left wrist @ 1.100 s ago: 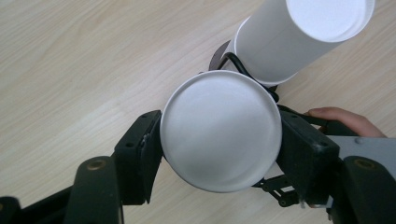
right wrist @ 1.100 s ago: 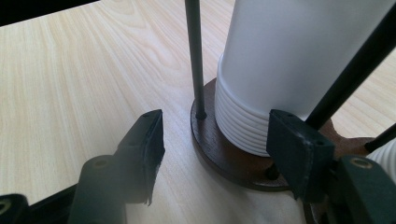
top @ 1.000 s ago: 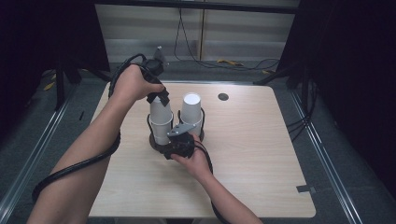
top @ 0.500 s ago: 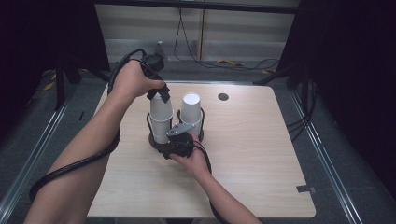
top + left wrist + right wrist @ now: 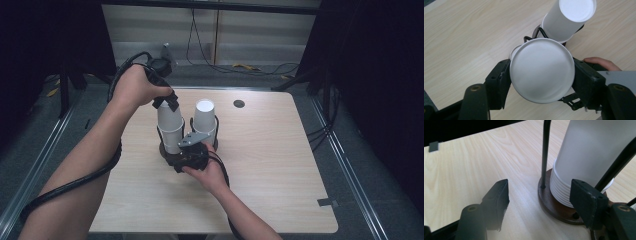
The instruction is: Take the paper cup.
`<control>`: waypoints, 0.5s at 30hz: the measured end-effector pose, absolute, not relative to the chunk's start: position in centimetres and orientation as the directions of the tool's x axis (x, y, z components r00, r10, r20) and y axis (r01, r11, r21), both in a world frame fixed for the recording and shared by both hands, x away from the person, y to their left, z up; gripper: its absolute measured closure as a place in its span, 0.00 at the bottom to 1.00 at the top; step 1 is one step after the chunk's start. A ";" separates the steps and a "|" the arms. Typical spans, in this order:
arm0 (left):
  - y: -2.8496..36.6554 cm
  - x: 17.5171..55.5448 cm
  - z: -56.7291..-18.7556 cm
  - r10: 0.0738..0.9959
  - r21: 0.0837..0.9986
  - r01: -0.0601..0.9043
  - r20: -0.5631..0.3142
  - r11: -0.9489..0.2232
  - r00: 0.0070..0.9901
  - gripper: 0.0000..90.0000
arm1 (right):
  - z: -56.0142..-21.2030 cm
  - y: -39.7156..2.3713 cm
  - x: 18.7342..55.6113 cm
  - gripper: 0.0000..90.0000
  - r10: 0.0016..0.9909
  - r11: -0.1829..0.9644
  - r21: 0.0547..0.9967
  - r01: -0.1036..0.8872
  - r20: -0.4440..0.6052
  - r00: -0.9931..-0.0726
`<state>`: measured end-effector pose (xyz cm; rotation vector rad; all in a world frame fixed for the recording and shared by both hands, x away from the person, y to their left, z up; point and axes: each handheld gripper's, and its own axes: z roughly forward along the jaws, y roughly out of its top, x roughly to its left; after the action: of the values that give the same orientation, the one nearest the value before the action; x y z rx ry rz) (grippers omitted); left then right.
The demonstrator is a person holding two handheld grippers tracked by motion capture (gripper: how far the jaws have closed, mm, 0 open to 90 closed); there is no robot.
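Note:
A black wire holder on a brown base (image 5: 551, 205) carries two stacks of upturned white cups. In the high view my left gripper (image 5: 167, 104) comes down from above and is shut on the top cup (image 5: 169, 120) of the left stack. Its jaws press both sides of that cup's bottom (image 5: 542, 70) in the left gripper view. The right stack (image 5: 205, 117) stands beside it. My right gripper (image 5: 189, 150) sits low at the holder's near side, open. In the right gripper view (image 5: 539, 195) its jaws straddle a wire upright (image 5: 545, 152), and the cup stack (image 5: 594, 152) rises behind the right jaw.
The light wooden table (image 5: 280, 165) has a dark round hole (image 5: 239, 104) at the back right. A small piece of black tape (image 5: 325, 202) lies near the front right edge. Cables lie on the floor behind the table.
Almost nothing. The left hand has shifted very slightly with the cup still in its jaws; the right hand stays at the holder's base.

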<state>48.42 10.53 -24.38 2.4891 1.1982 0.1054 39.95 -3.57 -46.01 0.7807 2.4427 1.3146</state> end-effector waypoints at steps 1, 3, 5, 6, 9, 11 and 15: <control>10.6 48.3 -24.3 0.767 0.356 0.741 -0.094 -0.569 0.634 0.39 | -45.9 -3.7 39.8 0.35 0.569 0.444 0.831 0.335 0.028 -0.822; 10.8 48.0 -24.4 0.768 0.362 0.741 -0.096 -0.565 0.633 0.39 | -45.8 -3.8 39.6 0.34 0.563 0.440 0.834 0.332 0.031 -0.826; 11.0 47.9 -24.5 0.763 0.366 0.735 -0.095 -0.571 0.640 0.39 | -45.9 -4.0 39.4 0.34 0.562 0.435 0.837 0.332 0.036 -0.827; 11.2 47.9 -24.5 0.761 0.364 0.734 -0.096 -0.573 0.642 0.39 | -45.9 -4.2 39.4 0.34 0.564 0.434 0.836 0.336 0.039 -0.825; 11.4 47.6 -24.5 0.762 0.364 0.735 -0.095 -0.572 0.640 0.39 | -46.0 -4.6 39.3 0.34 0.567 0.434 0.834 0.339 0.040 -0.823; 11.5 47.4 -24.5 0.758 0.363 0.732 -0.099 -0.576 0.645 0.39 | -46.1 -4.9 39.2 0.33 0.571 0.429 0.835 0.346 0.046 -0.820; 11.6 46.9 -24.5 0.754 0.368 0.728 -0.099 -0.578 0.649 0.39 | -46.0 -5.5 39.0 0.32 0.571 0.422 0.835 0.351 0.056 -0.819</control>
<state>46.87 11.62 -24.52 2.4927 1.1725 0.0956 38.99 -5.51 -46.04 0.8078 2.4406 1.3474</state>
